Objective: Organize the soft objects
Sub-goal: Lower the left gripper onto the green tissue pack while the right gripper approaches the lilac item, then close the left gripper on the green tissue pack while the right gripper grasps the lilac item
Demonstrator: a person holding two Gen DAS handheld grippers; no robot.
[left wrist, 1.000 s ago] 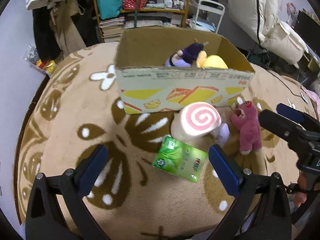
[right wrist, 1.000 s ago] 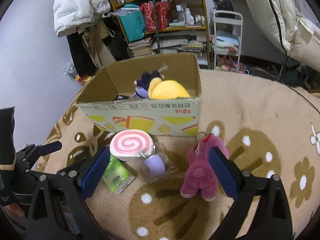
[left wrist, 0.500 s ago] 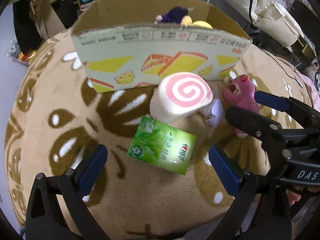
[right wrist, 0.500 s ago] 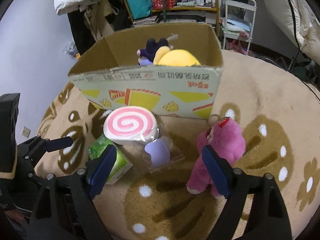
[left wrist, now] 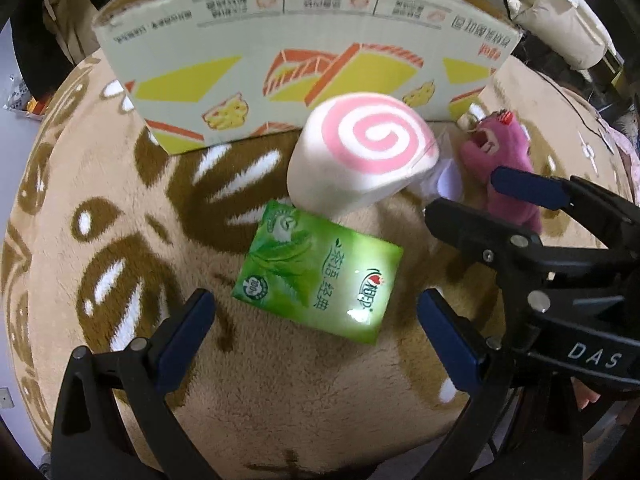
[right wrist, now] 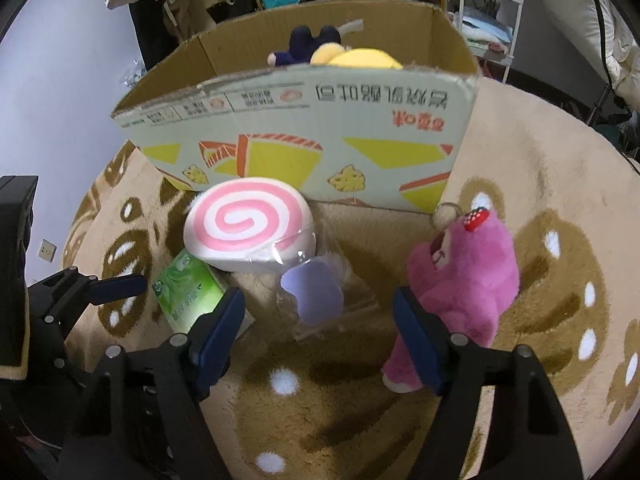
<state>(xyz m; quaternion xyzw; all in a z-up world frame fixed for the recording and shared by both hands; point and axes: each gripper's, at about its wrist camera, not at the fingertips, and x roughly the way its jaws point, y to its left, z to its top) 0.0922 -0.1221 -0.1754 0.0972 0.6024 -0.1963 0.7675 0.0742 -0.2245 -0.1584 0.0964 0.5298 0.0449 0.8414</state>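
Big cardboard box (right wrist: pixel 304 120) with upside-down Chinese print and cake pictures sits on the tan rug (left wrist: pixel 120 184). Swirl roll plush (left wrist: pixel 360 156) just in front, pink bear (right wrist: pixel 468 280) off to its right. Green tissue pack (left wrist: pixel 320 276) lies between the released left tool (left wrist: pixel 316 332). Right tool (right wrist: pixel 320 316), marked "DAS", has been narrowing, nothing gripped; a small lilac packet (right wrist: pixel 316 292) sits between its fingers
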